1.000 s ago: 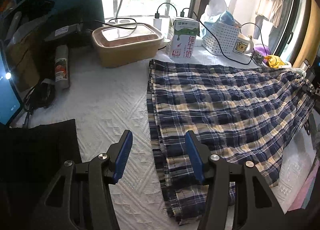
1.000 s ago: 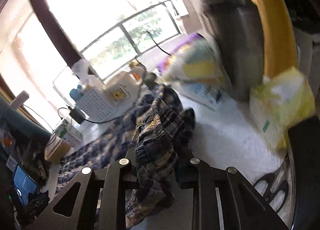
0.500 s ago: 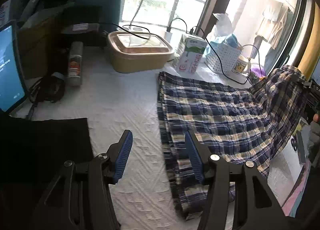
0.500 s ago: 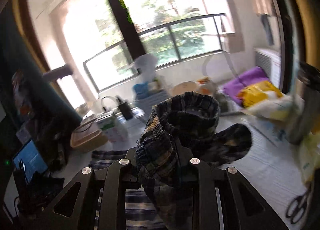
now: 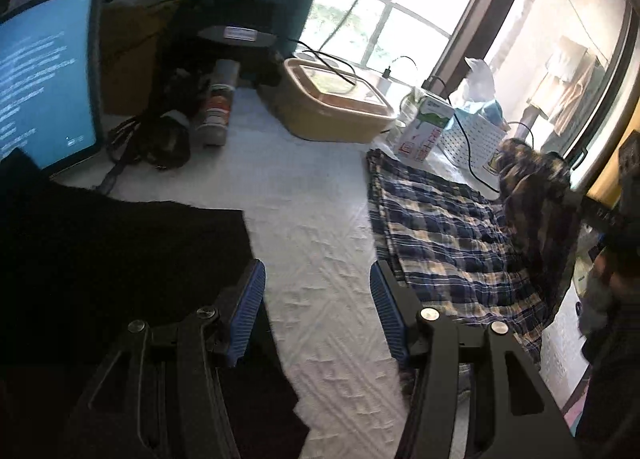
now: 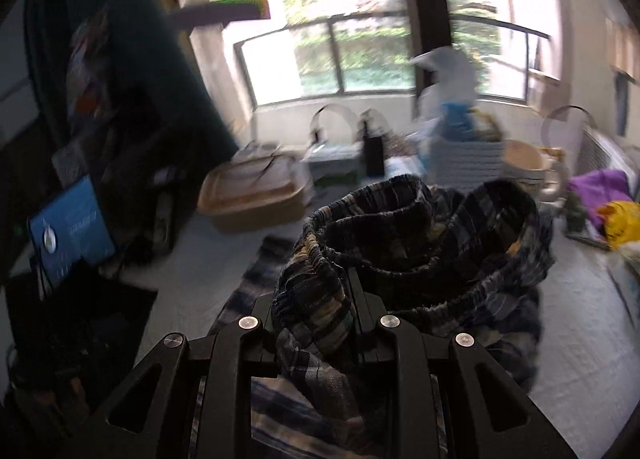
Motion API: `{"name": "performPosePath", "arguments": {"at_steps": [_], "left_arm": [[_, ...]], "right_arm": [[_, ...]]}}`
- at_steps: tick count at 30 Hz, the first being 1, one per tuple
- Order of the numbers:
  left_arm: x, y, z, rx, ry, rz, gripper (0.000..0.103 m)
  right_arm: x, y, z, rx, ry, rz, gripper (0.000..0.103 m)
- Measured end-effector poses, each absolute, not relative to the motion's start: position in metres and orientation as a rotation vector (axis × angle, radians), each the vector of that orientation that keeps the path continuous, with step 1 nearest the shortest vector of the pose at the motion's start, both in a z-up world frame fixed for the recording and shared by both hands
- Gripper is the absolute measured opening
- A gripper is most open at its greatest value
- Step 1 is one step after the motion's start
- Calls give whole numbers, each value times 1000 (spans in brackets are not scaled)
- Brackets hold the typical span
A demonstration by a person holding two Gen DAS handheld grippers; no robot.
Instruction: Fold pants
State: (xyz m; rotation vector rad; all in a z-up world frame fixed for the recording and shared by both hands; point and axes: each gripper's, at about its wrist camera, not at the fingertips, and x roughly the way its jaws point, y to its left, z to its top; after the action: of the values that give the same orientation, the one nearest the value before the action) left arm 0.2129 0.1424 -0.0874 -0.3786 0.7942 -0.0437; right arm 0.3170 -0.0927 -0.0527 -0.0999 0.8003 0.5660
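Blue and cream plaid pants (image 5: 444, 227) lie on the white textured table cover (image 5: 316, 243), legs toward the left. My right gripper (image 6: 314, 299) is shut on the elastic waistband (image 6: 420, 243) and holds it lifted above the table; the raised waist end also shows at the right of the left wrist view (image 5: 536, 187). My left gripper (image 5: 318, 299) is open and empty, above the bare cover just left of the pants' leg end. Its blue pads (image 5: 248, 311) touch nothing.
A black cloth (image 5: 120, 259) lies at the left front. A lit screen (image 5: 44, 75), cables and a spray can (image 5: 216, 107) stand at the far left. A tan lidded box (image 5: 332, 103), a milk carton (image 5: 426, 127) and a white basket (image 5: 476, 139) line the window side.
My right gripper has lifted the waistband off the table and carried it leftward over the pants. My left gripper has drawn back to the left, off the leg hems.
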Motion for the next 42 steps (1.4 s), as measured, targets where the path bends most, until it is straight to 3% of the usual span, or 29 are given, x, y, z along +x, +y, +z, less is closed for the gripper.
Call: {"name": "performPosePath", "arguments": {"at_steps": [11,12,13,15,21,30,42], "left_arm": [[201,163,-94,-416,795,-6,54],[200,164,-94,-415,796,-2,54],[199,164,-93,-413,795,1,54],[199,164,-91,-408,795,8,54],[201,157,-83,-376,792,22,54],[227,104,-62,-265,796,-74,54],[297,-2,-50,-81,803,-393,54]], "right_arm": [[293,-21,-120,-330,968,674,27],[292,-19,-120,-333,968,689,40],[290,-18,-119,-320,969,718,60],[282,-14,-115,-316,958,774,82],[271,-13,-99,-297,917,835,83],[288,-98,-55,-162,805,712,83],[319,-225,-69,3,808,469,83]]}}
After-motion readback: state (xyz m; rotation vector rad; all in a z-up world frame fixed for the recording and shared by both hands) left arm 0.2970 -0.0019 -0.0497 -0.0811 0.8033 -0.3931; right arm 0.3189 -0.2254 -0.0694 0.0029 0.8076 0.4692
